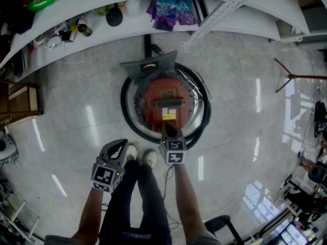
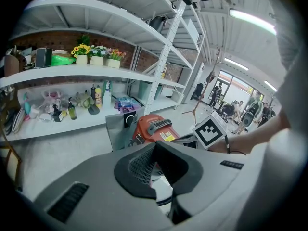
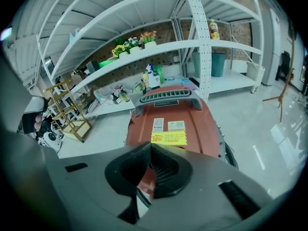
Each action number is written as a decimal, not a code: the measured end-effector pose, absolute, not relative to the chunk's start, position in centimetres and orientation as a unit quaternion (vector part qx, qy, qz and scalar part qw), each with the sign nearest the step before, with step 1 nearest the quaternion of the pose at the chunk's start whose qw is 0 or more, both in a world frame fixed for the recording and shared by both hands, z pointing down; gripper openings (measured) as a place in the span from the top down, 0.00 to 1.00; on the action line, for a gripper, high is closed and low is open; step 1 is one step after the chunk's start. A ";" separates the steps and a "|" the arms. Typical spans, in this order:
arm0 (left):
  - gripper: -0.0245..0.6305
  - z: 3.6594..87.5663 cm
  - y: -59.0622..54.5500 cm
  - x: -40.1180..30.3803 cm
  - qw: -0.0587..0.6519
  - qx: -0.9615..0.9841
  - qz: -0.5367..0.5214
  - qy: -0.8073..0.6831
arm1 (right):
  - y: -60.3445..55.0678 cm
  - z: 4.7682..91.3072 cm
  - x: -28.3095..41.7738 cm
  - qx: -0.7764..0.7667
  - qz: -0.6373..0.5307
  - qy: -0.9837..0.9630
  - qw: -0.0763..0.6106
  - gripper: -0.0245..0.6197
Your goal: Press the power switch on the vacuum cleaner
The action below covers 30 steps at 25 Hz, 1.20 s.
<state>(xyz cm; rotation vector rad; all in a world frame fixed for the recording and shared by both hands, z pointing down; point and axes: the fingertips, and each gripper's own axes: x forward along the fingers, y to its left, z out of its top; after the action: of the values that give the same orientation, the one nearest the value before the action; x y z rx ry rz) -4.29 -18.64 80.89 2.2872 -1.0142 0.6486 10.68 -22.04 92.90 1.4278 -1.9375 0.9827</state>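
Vacuum (image 1: 164, 103) sits on the floor, 12 o'clock from the feet. Right gripper (image 1: 168, 125), jaws together and empty, hovers over its 6 o'clock edge; left gripper (image 1: 121, 143) likewise closed. Probably heavy, rigid: poke with tips, no grasp.

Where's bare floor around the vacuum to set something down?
Two bare floor patches: left of the vacuum, between its hose ring and the wooden rack; and right of it, out to the tripod stand. Crowded: the shelf behind the vacuum, the near side with the shoes and right claw, and the gear at lower right.
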 end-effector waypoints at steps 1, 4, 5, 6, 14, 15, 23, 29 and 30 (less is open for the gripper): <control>0.95 80.8 -18.6 -4.2 0.276 0.851 0.241 -0.377 | -22.0 93.0 10.7 0.530 0.366 -0.717 0.266 0.94; 0.95 80.5 -18.5 -4.0 0.285 0.846 0.239 -0.382 | -22.0 93.3 11.0 0.533 0.364 -0.714 0.271 0.94; 0.95 80.4 -18.5 -4.0 0.283 0.847 0.239 -0.381 | -21.9 93.6 11.2 0.533 0.367 -0.712 0.272 0.94; 0.95 80.3 -18.6 -4.0 0.279 0.849 0.239 -0.379 | -21.7 93.9 11.4 0.533 0.372 -0.709 0.273 0.94; 0.95 79.0 -18.9 -4.1 0.275 0.849 0.235 -0.384 | -21.4 92.8 11.1 0.536 0.372 -0.711 0.263 0.94; 0.95 78.8 -19.0 -4.1 0.275 0.850 0.234 -0.385 | -21.3 92.6 11.1 0.537 0.372 -0.709 0.265 0.95; 0.95 76.6 -18.7 -3.5 0.262 0.857 0.225 -0.382 | -20.8 89.8 11.7 0.547 0.362 -0.712 0.250 0.94; 0.95 73.8 -18.3 -3.1 0.245 0.865 0.217 -0.382 | -20.2 87.3 12.1 0.557 0.347 -0.715 0.240 0.94; 0.95 73.2 -18.3 -3.1 0.242 0.866 0.214 -0.382 | -20.2 86.5 12.0 0.558 0.346 -0.716 0.235 0.94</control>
<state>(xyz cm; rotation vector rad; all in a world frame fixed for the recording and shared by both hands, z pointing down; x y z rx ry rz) -3.06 -18.28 73.24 2.3674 -1.0435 0.5863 11.96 -20.20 86.49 1.5313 -1.9655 0.9505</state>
